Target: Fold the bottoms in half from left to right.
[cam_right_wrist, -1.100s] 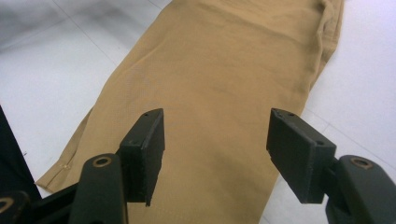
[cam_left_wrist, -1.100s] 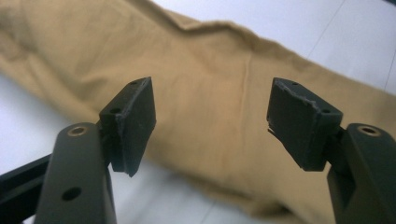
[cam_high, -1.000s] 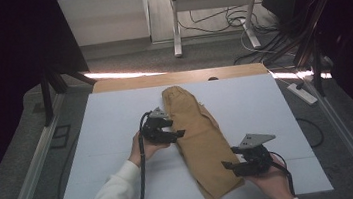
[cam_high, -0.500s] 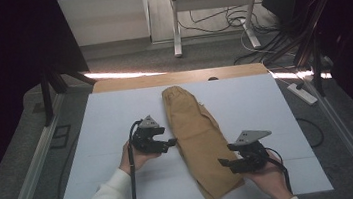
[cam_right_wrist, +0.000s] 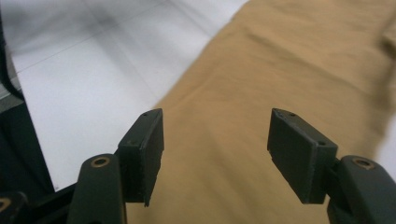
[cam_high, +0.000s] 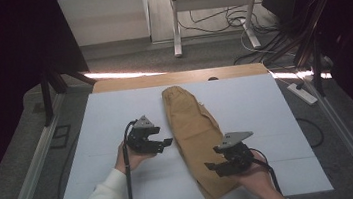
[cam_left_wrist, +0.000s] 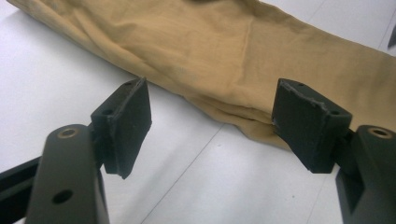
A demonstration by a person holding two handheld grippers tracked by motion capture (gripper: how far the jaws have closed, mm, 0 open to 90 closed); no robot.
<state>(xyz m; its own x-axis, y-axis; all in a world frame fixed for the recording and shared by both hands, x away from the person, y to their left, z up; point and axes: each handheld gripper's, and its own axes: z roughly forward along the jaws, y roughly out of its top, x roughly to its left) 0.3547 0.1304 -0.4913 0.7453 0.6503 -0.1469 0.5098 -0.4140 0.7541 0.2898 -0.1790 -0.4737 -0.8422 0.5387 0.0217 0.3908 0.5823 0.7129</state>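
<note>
A folded tan pair of trousers (cam_high: 196,132) lies lengthwise down the middle of the white table (cam_high: 101,123), waistband at the far end. My left gripper (cam_high: 168,143) hovers just left of the cloth's edge, open and empty, its pads (cam_left_wrist: 126,121) framing the tan fabric (cam_left_wrist: 233,56). Over the near end of the cloth my right gripper (cam_high: 211,168) is also open with nothing in it. The tan fabric (cam_right_wrist: 261,84) spreads beneath its pads (cam_right_wrist: 299,154).
The table's wooden far edge (cam_high: 127,83) meets a floor with a metal stand (cam_high: 211,5) and loose cables (cam_high: 262,34). A power strip (cam_high: 303,92) lies at the right, metal rails (cam_high: 29,169) run along both sides. White table (cam_left_wrist: 56,79) lies bare left of the cloth.
The trousers went from a wider spread to a narrow fold. My left gripper let go of the cloth and drew back left, now open. The right gripper stayed near the lower end.
</note>
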